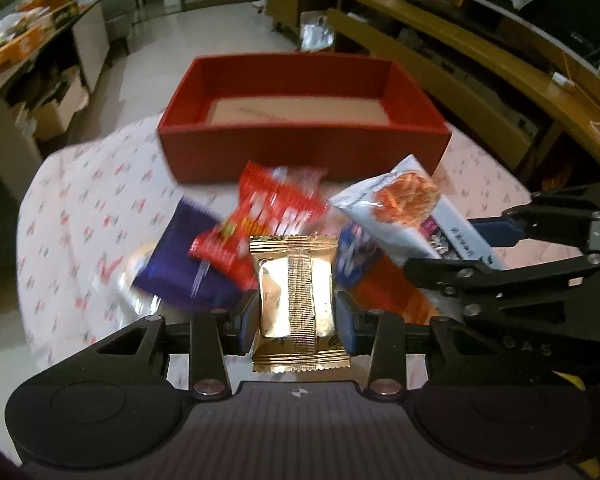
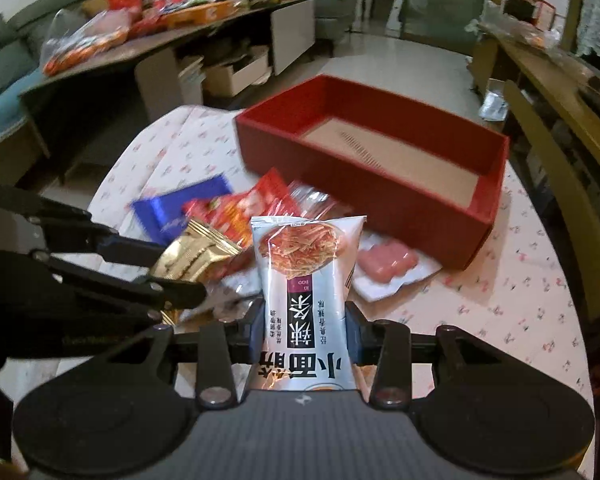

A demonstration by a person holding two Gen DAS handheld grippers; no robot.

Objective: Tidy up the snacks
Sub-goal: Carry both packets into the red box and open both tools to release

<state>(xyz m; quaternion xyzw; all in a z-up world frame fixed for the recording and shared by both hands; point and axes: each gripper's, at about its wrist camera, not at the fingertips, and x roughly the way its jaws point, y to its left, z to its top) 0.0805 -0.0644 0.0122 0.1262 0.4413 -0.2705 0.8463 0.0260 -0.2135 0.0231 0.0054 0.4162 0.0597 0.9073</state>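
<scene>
**Left wrist view: both tongs loaded, red box ahead**

Your left gripper (image 1: 296, 312) is clamped on a gold packet (image 1: 296, 292), pads pressing its two sides. Your right gripper (image 2: 306, 320) is clamped on a white noodle-snack bag (image 2: 306, 280), held upright between its pads. Both packets sit clear of the pile.

Step in hand, as judged: carry to the red box (image 1: 304, 136), which stands empty at the far side of the table, just beyond the snack pile.

Next move calls for:
- Bringing each packet over the box's near wall.
- Opening the jaws only once the packet is above the bare floor of the box.
- Keeping the two grippers apart; they are near each other now.

On the tablecloth (image 1: 80, 184) remain a blue packet (image 1: 180, 264), red packets (image 1: 268, 216) and a pink snack on a white tray (image 2: 388, 264). Cluttered tables and wooden shelving ring the tiled room.
</scene>
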